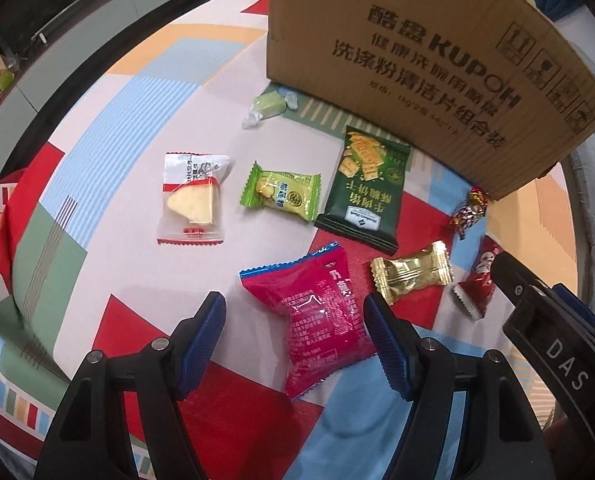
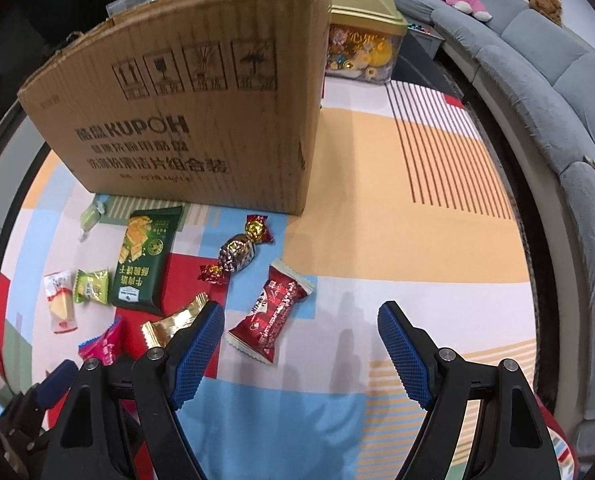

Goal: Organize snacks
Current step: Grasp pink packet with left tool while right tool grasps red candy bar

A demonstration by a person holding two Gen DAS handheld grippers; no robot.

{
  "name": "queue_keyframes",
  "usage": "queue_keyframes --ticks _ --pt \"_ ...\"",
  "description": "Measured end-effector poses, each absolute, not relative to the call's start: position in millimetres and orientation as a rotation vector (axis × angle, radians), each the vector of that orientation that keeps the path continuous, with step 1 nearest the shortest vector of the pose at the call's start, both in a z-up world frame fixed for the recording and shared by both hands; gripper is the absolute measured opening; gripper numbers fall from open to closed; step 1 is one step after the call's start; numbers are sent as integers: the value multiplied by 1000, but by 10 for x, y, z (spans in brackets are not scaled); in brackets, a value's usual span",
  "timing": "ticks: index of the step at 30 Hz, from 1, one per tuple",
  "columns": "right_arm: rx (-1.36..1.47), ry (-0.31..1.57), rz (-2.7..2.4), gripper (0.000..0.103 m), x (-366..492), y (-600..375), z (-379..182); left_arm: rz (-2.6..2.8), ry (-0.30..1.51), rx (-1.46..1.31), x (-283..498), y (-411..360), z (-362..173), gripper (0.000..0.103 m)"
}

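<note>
Several wrapped snacks lie on a patterned cloth in front of a cardboard box (image 1: 413,60). My left gripper (image 1: 293,320) is open and hangs over a pink packet (image 1: 317,316), whose right side lies under the right finger; the pads are not pressing on it. A gold packet (image 1: 411,276), a dark green cracker bag (image 1: 365,184), a light green packet (image 1: 279,190) and a clear cake packet (image 1: 191,196) lie nearby. My right gripper (image 2: 301,334) is open, with a red packet (image 2: 271,312) just inside its left finger. A twisted foil candy (image 2: 235,254) lies beyond.
A small green wrapped candy (image 1: 267,106) lies by the box's foot. A gold-lidded clear container (image 2: 365,36) stands behind the cardboard box (image 2: 185,112). A grey sofa (image 2: 557,92) with plush toys curves along the right edge. The cloth to the right of the red packet bears only stripes.
</note>
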State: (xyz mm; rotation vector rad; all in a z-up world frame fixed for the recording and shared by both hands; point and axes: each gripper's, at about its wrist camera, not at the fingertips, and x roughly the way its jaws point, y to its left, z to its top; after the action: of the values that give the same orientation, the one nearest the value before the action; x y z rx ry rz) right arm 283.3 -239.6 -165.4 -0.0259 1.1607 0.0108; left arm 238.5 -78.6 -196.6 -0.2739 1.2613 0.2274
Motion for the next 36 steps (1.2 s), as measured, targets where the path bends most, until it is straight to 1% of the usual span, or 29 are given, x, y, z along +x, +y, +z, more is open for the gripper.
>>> queue_keyframes --ticks 7,9,10,11,12,13,14,15,16,17,18,19,20,22,27,36 --pt "-18 1185 11 78 2912 -2372 -1805 214 1275 -290 2339 -737 -2127 69" --pt "-16 1195 13 73 2932 -2363 -1850 210 1275 -280 2335 -737 -2140 69" --pt "-15 1198 14 72 2938 -2356 -1865 209 1272 -279 2326 -739 -2138 69" --pt "-13 1202 15 68 2947 -2348 -1883 210 1269 -276 2316 -744 -2138 68" --pt "-11 1206 17 63 2952 -2343 -1896 211 1266 -270 2310 -741 -2141 65" --pt "-9 1209 19 61 2955 -2337 -1904 212 1262 -262 2304 -738 -2145 62" --pt "-7 1212 21 57 2953 -2331 -1915 213 1259 -256 2309 -742 -2134 60" --pt "-4 1217 23 52 2948 -2329 -1923 213 1256 -250 2322 -772 -2118 57" --pt "0 1221 25 50 2942 -2335 -1932 213 1254 -245 2329 -791 -2107 53" --pt "5 1227 26 45 2940 -2337 -1947 215 1255 -235 2328 -794 -2104 52" --pt "8 1233 27 40 2932 -2338 -1962 217 1256 -226 2339 -811 -2077 48" --pt "6 1229 24 39 2923 -2340 -1959 218 1256 -214 2341 -822 -2070 42" --pt "8 1227 26 35 2915 -2344 -1958 214 1255 -207 2349 -842 -2057 39" --pt "8 1225 26 27 2900 -2338 -1951 204 1256 -196 2357 -858 -2049 37" --pt "26 1222 30 24 2851 -2368 -1933 182 1258 -191 2389 -870 -2025 34" --pt "28 1199 35 24 2759 -2340 -1786 169 1234 -177 2352 -841 -1913 33"
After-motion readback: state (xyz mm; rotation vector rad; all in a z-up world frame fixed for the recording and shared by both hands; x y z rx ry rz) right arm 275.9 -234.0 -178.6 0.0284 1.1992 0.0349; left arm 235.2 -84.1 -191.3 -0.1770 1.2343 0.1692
